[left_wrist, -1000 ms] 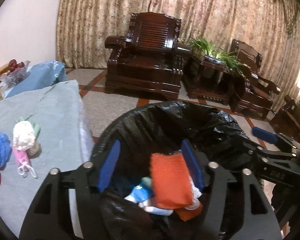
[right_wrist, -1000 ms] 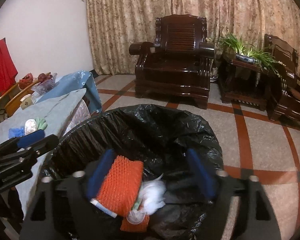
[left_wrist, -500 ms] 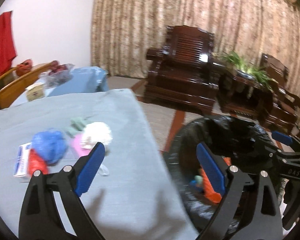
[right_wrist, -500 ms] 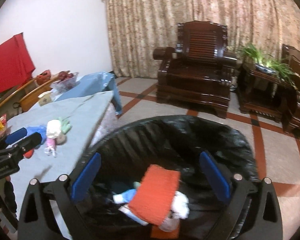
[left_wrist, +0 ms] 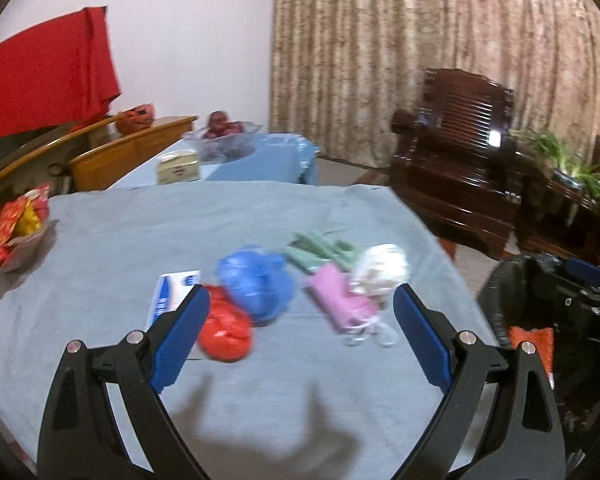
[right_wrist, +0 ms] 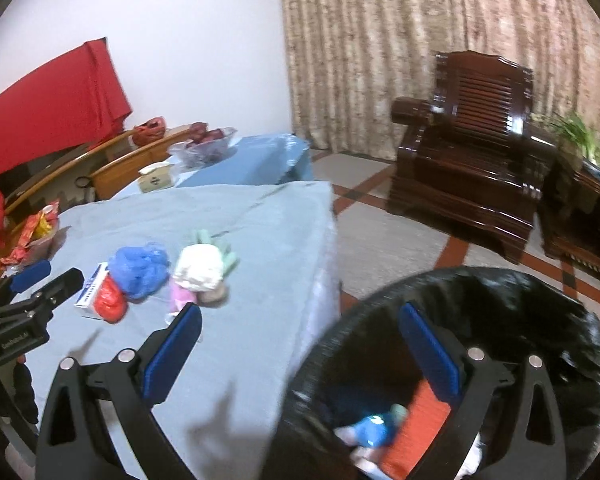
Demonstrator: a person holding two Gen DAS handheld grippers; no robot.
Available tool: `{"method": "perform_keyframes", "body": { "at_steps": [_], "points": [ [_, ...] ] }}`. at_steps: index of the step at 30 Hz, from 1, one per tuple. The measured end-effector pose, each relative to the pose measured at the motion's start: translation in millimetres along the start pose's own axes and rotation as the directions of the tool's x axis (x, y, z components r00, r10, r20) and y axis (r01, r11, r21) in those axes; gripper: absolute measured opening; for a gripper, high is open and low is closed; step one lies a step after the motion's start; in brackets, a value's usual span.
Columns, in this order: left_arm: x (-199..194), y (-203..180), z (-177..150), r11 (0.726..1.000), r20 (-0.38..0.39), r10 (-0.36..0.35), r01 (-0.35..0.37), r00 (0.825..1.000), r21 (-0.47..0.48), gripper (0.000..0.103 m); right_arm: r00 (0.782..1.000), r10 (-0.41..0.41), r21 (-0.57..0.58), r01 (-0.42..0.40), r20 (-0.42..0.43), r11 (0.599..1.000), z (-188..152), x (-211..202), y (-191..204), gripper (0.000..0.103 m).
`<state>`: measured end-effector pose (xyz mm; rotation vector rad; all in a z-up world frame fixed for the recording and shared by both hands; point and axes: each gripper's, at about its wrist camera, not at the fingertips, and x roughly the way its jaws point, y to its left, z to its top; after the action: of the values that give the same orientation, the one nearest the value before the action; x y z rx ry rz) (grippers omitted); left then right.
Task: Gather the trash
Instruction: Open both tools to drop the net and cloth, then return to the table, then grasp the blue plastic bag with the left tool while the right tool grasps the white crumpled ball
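Several trash pieces lie on the grey-blue tablecloth [left_wrist: 260, 408]: a red crumpled bag [left_wrist: 225, 330], a blue crumpled bag [left_wrist: 256, 286], a pink mask [left_wrist: 340, 300], a white wad [left_wrist: 382, 270], green gloves [left_wrist: 320, 250] and a white-blue box [left_wrist: 171, 294]. My left gripper [left_wrist: 300, 320] is open and empty above the table, just short of them. My right gripper [right_wrist: 300, 344] is open and empty over the table edge and the black-lined bin [right_wrist: 540, 312], which holds an orange cloth [right_wrist: 416, 428] and other scraps. The pile also shows in the right wrist view [right_wrist: 140, 266].
A red snack pack [left_wrist: 16, 224] lies at the table's left edge. A tissue box [left_wrist: 178, 166] and a fruit bowl [left_wrist: 224, 136] stand on a far blue table. Dark wooden armchairs [right_wrist: 480, 136] and a plant [left_wrist: 568, 160] stand to the right on the tiled floor.
Both grippers have swung left from over the bin toward the table. The left one now faces the trash pile; the orange cloth stays in the bin.
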<state>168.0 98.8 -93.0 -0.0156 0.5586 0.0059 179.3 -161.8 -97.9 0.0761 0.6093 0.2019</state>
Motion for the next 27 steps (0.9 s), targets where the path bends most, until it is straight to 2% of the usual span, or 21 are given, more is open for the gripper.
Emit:
{"method": "perform_keyframes", "body": {
  "at_steps": [6,11,27],
  "points": [
    [9.3,34.4,-1.5,0.998,-0.011,0.063,-0.064,0.998,-0.026,0.090,0.999,0.037,-0.023,-0.037,-0.014,0.999,3.9,24.4,28.2,0.097],
    [21.4,50.5,-4.2,0.995,-0.022,0.088,-0.089,0.996,-0.043,0.090,0.998,0.051,-0.042,-0.052,-0.028,0.998,6.8,49.9,45.6,0.097],
    [55.7,65.3,-0.2,0.993,-0.028,0.098,-0.100,0.995,-0.067,0.090,0.993,0.077,-0.072,-0.084,-0.095,0.994,13.9,123.0,74.0,0.097]
  ]
}}
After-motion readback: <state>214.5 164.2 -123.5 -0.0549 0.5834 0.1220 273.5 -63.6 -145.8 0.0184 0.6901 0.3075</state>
